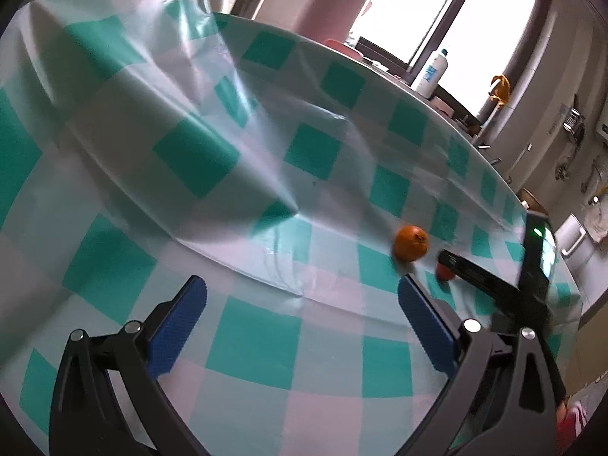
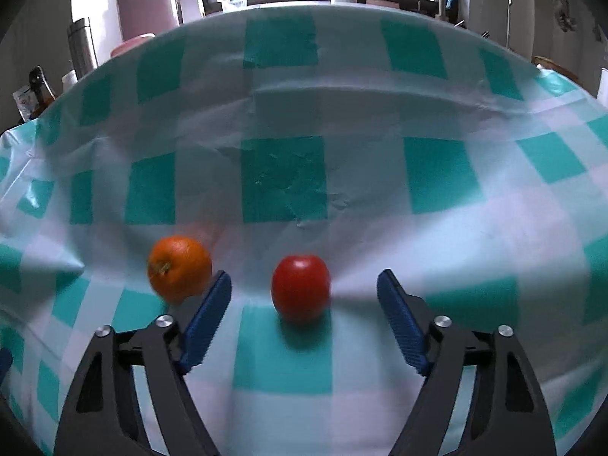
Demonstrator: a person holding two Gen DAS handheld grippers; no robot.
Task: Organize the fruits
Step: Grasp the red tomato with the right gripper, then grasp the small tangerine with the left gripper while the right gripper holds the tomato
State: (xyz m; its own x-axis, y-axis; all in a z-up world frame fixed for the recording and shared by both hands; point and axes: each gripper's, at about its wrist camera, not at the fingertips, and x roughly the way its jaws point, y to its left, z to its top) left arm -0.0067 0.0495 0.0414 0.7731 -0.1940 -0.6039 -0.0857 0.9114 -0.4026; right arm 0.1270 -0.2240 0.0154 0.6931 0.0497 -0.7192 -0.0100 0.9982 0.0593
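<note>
A red apple (image 2: 300, 287) sits on the teal-and-white checked tablecloth (image 2: 285, 182). My right gripper (image 2: 304, 285) is open with the apple between its blue fingertips, not touching either. An orange (image 2: 178, 268) lies just left of the left pad (image 2: 207, 317). In the left wrist view the orange (image 1: 410, 242) lies ahead to the right, and the red apple (image 1: 444, 273) is partly hidden behind the right gripper's finger (image 1: 475, 269). My left gripper (image 1: 302, 292) is open and empty above the cloth.
The cloth has creases and raised folds (image 1: 243, 174). Beyond the table's far edge stand a pink cylinder (image 2: 146, 0), a metal flask (image 2: 81, 43), a white bottle (image 1: 431, 74) and a bright window (image 1: 467, 19).
</note>
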